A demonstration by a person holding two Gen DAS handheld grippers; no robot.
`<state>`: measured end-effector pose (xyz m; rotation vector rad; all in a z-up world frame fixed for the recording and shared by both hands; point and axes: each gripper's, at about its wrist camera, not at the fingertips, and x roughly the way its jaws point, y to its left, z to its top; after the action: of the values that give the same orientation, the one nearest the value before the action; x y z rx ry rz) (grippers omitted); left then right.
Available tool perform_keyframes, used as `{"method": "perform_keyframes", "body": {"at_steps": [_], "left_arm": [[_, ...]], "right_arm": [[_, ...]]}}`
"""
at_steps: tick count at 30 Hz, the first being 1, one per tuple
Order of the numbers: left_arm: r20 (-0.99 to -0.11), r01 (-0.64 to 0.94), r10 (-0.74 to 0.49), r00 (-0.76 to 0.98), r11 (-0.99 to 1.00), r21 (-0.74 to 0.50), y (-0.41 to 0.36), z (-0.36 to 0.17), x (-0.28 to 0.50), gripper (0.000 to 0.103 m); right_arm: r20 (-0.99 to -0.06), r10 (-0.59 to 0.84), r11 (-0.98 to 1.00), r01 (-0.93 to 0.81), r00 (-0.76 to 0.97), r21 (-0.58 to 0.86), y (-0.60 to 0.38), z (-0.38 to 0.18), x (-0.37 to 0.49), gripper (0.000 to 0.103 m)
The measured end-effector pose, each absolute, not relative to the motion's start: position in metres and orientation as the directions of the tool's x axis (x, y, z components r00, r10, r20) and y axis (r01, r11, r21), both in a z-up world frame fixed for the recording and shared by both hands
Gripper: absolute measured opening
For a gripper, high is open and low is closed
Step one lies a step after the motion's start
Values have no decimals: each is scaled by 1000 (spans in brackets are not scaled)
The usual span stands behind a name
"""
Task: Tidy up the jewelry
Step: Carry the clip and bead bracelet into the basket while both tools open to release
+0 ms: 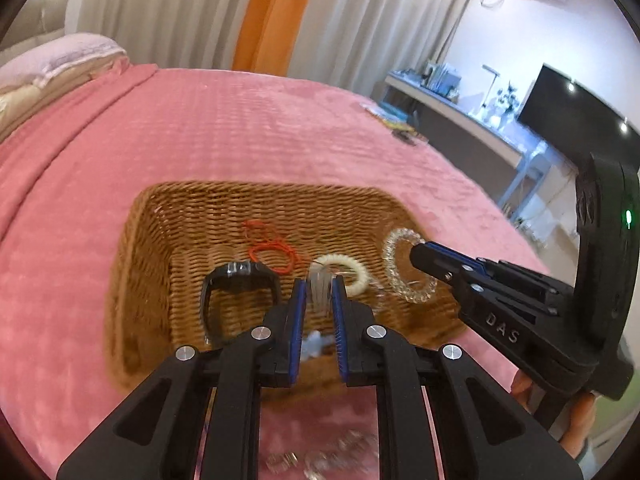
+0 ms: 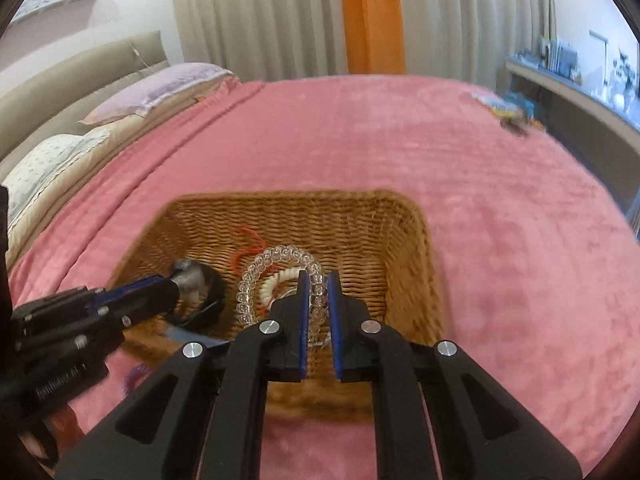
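Observation:
A wicker basket sits on the pink bed cover. In it lie a red cord, a black watch and a cream bead bracelet. My left gripper is shut on a small pale, blurred item over the basket; it also shows in the right wrist view. My right gripper is shut on a clear bead bracelet and holds it over the basket; in the left wrist view the gripper and the clear bead bracelet show at the right.
The pink cover spreads all round the basket. Pillows lie at the far left. Small items lie at the bed's far right corner. More blurred jewelry lies on the cover below my left gripper. A desk stands to the right.

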<state>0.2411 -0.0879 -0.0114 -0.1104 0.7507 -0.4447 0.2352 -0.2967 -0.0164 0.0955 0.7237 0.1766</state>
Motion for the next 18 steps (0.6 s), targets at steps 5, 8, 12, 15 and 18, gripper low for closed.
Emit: {"method": "perform_keyframes", "body": {"at_steps": [5, 8, 12, 15, 18], "left_arm": [[-643, 348, -417, 642, 906, -240, -91, -33, 252, 12], [-648, 345, -424, 633, 904, -254, -89, -37, 255, 12], [-638, 337, -430, 638, 902, -271, -85, -35, 256, 12], [-611, 348, -463, 642, 886, -306, -77, -31, 254, 22], [-562, 353, -501, 658, 864, -359, -63, -23, 246, 43]], "right_arm": [[-667, 172, 985, -115, 725, 129, -297, -34, 250, 7], [-675, 174, 985, -113, 717, 134, -298, -40, 252, 7], [-675, 173, 985, -111, 717, 134, -297, -41, 251, 8], [-658, 221, 974, -135, 720, 180, -302, -38, 246, 9], [-641, 228, 972, -134, 733, 192, -306, -34, 242, 15]]}}
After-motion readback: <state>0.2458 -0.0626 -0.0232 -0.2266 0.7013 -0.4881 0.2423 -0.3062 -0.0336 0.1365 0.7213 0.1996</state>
